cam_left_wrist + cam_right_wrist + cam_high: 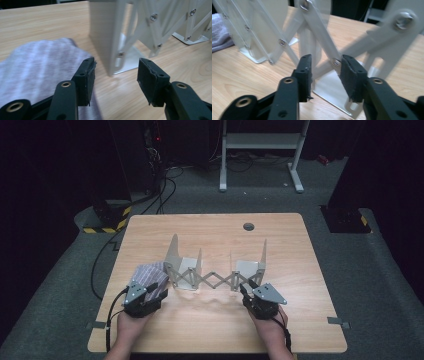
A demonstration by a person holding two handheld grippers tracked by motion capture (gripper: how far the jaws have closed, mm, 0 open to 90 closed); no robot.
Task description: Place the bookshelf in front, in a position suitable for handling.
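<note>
Rack (pixel 215 270) mid-table, stretched out for sorting. Right gripper (pixel 248 291) at its right end, jaws apart around a strut, not pinching yet. Left gripper (pixel 159 293) open, empty, over cloth (pixel 148 274) beside rack's left end.

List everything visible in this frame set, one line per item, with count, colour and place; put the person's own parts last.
Wooden table: one, light brown, centre of the high view.
Expandable metal scissor-lattice rack: one, silver-white, mid-table, stretched sideways between the two grippers.
Striped folded cloth: one, purple-grey, on the table beside the rack's left end.
White metal stand frame: one, on the floor beyond the table.
Black cables: several, on the floor at far left.
Left gripper: one, black, jaws open, by the cloth.
Right gripper: one, black, jaws open at the rack's right end.
Hands: two, near table edge.
</note>
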